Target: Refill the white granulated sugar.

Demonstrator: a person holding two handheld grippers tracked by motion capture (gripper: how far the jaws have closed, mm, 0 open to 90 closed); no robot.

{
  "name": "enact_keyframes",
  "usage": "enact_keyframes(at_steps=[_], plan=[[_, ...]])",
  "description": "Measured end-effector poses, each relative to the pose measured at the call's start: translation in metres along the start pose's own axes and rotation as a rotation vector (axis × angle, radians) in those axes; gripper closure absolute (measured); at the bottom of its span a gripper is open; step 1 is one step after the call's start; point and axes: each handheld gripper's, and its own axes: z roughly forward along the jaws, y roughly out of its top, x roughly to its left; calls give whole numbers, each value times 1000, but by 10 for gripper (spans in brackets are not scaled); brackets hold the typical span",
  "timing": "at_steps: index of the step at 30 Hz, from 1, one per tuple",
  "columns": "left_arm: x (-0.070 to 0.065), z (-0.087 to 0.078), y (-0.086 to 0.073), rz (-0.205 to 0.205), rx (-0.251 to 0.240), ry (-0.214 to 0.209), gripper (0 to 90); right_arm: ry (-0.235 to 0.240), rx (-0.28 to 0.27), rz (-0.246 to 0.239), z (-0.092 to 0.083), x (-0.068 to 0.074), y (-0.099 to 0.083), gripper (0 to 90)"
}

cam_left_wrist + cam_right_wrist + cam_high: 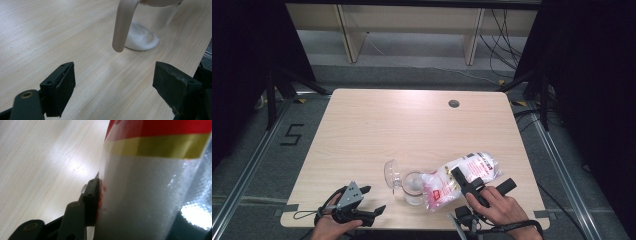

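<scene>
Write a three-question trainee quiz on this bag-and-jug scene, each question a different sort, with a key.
1. True or false: the right gripper is clamped on the bag.
2. The left gripper is: A) open, holding nothing; B) shut on the jug handle; C) shut on the bag.
3. Fill in: the bag's mouth tilts towards the ____.

Key:
1. True: a pad presses on its side.
2. A
3. jug, which has white grains at the bottom.

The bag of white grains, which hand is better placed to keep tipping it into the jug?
Right. The right gripper is shut on the bag, whose mouth lies at the clear jug. The left gripper sits open and empty beside the jug's handle.
</scene>
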Motion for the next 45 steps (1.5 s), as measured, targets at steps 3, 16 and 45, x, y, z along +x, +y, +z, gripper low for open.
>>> enact_keyframes(at_steps=[3,16,45], plan=[[0,0,0,6,3,2,179,0,-1,-1,0,0,0,593],[-1,0,0,-24,1,6,179,4,-20,-13,0,-1,7,598],[-1,1,-1,-28,-1,6,179,15,-55,-31,0,-2,17,616]])
